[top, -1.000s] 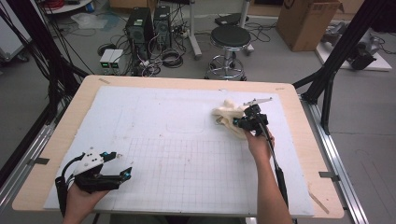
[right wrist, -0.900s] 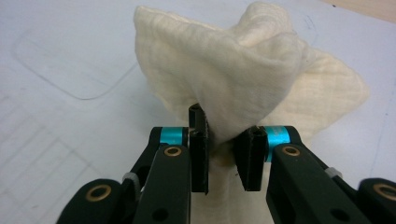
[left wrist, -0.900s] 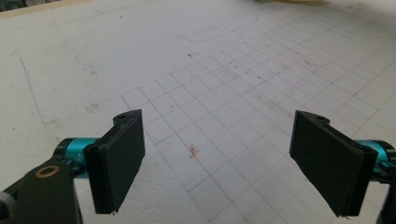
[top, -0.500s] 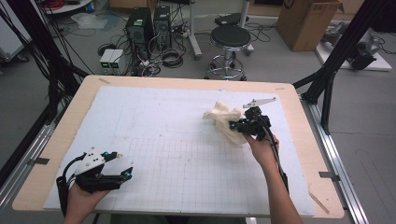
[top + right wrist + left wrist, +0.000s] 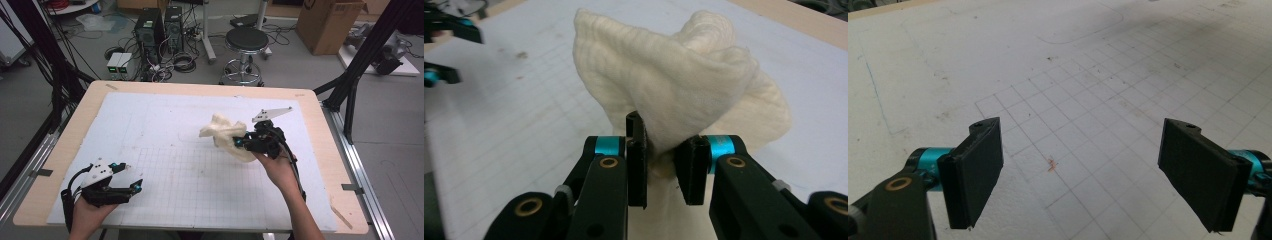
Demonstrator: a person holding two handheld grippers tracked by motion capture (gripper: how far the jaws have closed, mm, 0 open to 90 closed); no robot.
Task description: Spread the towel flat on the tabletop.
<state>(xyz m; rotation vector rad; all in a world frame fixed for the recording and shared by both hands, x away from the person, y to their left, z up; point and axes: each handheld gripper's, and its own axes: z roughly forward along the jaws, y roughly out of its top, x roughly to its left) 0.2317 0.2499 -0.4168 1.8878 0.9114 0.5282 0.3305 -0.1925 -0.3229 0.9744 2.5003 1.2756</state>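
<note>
Two tools were at work over the counter (image 5: 320, 150), a wooden top covered by a white mat (image 5: 165, 125) printed with a grid. At the near left corner, the left tool (image 5: 134, 186) sat low in the person's left hand (image 5: 85, 217), just above the mat and well apart from the cloth; in the left gripper view its two black pads (image 5: 975, 170) stood wide apart with nothing between them, and the bare gridded mat (image 5: 1073, 90) lay under the gap. Further right, past the middle of the mat, a cream cloth (image 5: 225, 136) was bunched into a loose, rumpled lump, part of it raised off the surface toward the far side. To its right, the right tool (image 5: 239, 143) came in from the right hand (image 5: 280, 170), with its grey three-cornered plate (image 5: 271, 114) sticking out on the far side and a cable trailing back along the forearm. In the right gripper view the right tool (image 5: 663, 165) had its jaws drawn close together on a narrow gathered fold of the cloth (image 5: 674, 85), which ballooned out above the pads in soft folds; the left tool (image 5: 444, 45) showed small at the top left corner of that view.
</note>
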